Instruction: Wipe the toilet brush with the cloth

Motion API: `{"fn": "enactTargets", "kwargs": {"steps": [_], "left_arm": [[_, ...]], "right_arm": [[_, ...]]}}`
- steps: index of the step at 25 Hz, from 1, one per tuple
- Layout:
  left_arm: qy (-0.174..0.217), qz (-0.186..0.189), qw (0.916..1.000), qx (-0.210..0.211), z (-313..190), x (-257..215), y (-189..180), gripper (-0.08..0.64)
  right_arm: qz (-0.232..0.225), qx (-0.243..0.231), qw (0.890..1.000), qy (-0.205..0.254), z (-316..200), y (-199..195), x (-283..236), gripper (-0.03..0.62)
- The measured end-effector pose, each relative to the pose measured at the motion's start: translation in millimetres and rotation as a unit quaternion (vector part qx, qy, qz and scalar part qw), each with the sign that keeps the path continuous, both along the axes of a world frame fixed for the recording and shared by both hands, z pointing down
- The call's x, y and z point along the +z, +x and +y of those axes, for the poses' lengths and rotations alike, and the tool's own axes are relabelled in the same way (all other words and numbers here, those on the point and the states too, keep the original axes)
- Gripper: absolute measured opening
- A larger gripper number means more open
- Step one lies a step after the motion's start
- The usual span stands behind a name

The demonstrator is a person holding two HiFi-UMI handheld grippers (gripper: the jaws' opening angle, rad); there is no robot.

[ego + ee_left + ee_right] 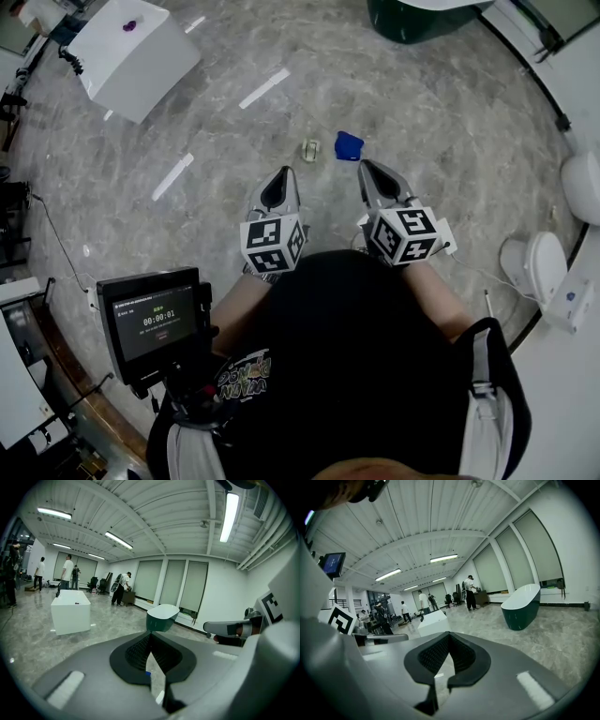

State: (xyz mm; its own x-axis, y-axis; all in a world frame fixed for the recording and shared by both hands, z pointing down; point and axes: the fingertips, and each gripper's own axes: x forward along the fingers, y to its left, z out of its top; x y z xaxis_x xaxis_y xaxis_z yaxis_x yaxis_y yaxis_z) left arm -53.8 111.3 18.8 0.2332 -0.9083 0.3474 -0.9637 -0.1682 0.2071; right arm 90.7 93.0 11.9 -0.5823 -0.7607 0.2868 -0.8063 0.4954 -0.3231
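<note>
A blue cloth (349,145) lies crumpled on the grey marble floor ahead of me. Just left of it sits a small pale object (310,150), too small to tell whether it is the toilet brush. My left gripper (278,184) and right gripper (373,174) are held side by side at waist height, well short of both things. In the left gripper view the left gripper (151,634) has its tips together and holds nothing; a blue speck (148,672) shows through the gap below the tips. The right gripper (449,636) is likewise shut and empty.
A white box-shaped tub (131,54) stands at the far left, a dark green bathtub (411,21) at the top. A white toilet (542,265) stands beside the wall at the right. A screen (155,324) hangs at my left hip. People (68,572) stand far off.
</note>
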Motion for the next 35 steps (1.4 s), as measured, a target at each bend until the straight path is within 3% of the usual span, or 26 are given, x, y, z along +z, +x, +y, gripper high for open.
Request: {"fn": "enactTargets", "kwargs": {"steps": [10,17,23,28,32,35], "left_arm": [[0.036,-0.004,0.9985,0.041,0,-13,16,0.011],[0.041,0.003,0.9950,0.092,-1,-21,33,0.091],[0.078,0.028,0.9908,0.107,-14,-54,35,0.133],[0.097,0.033,0.9891,0.106,-20,-73,32,0.119],[0.111,0.025,0.9880,0.105,-20,-84,35,0.012],[0.118,0.041,0.9877,0.093,-19,-89,35,-0.002]], "right_arm": [[0.005,-0.034,0.999,0.036,2,-16,-11,0.020],[-0.007,-0.067,0.997,0.049,2,-43,-25,0.032],[-0.021,-0.103,0.992,0.077,-3,-76,-49,0.032],[-0.024,-0.103,0.991,0.083,-6,-83,-59,0.026],[-0.006,-0.112,0.989,0.093,2,-90,-64,0.009],[0.000,-0.119,0.988,0.099,3,-91,-67,0.003]]}}
